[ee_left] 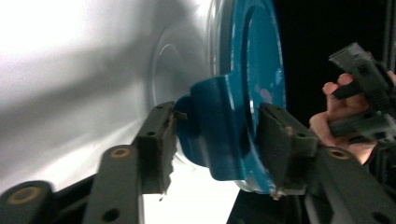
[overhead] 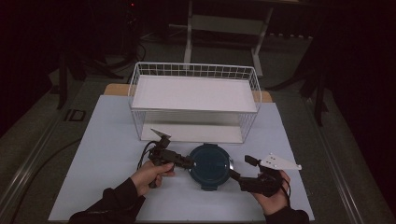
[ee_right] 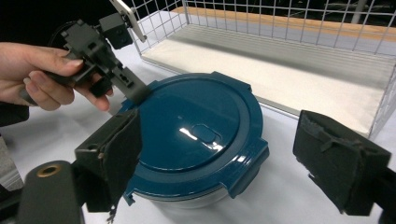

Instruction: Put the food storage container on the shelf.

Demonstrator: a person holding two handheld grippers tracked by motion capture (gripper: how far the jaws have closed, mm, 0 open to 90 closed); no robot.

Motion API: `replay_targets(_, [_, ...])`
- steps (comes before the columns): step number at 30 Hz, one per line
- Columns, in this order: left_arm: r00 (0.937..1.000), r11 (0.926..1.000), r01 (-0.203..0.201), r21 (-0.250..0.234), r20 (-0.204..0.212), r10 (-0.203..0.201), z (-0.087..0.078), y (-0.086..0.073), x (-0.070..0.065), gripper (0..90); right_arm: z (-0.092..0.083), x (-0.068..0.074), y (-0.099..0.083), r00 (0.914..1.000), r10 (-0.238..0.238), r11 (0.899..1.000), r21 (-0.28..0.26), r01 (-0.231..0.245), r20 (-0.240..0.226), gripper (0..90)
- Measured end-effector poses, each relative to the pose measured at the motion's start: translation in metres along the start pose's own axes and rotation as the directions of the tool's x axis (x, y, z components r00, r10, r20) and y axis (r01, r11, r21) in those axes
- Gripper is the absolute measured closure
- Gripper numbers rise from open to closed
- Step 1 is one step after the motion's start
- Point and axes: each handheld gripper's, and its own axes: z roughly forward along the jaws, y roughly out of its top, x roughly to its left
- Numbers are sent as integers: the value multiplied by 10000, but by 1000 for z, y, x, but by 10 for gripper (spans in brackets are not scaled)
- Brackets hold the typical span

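A round container with a dark blue clip-on lid stands on the white table near the front. My left gripper is at its left edge, and in the left gripper view it is shut on one of the lid's blue latch tabs, one jaw on each side of the tab. From the right gripper view that same gripper rests on the lid's far left rim. My right gripper is open at the container's right side, its jaws spread wide on either side of the lid without touching it.
A white wire basket rack with a white shelf stands just behind the container, its wire wall close by. The white table top reaches to both sides. Dark floor and stands lie beyond.
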Motion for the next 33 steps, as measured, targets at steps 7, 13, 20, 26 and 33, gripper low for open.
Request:
replay_targets(7, [9998, 9995, -201, -263, 8, 201, -1, -5, -2, 531, 3, -7, -3, 9985, 528, 9981, 311, -523, -157, 221])
replay_targets(13, [9935, 9928, -1133, -395, -119, 1129, -3, -12, -10, 546, 7, -20, -9, 9804, 1883, 9795, 842, -1832, -572, 303])
replay_targets(20, [9726, 9716, -2319, -477, -298, 2307, -5, -21, -19, 556, 13, -35, -17, 9471, 3071, 9443, 1533, -2911, -935, 379])
replay_targets(26, [9542, 9525, -2990, -571, -191, 2984, -7, -28, -18, 563, 20, -40, -25, 9086, 3918, 9090, 2135, -3580, -1444, 405])
replay_targets(33, [9409, 9382, -3386, -716, -217, 3379, -9, -36, -18, 568, 24, -40, -31, 8754, 4447, 8840, 2500, -3950, -1896, 451])
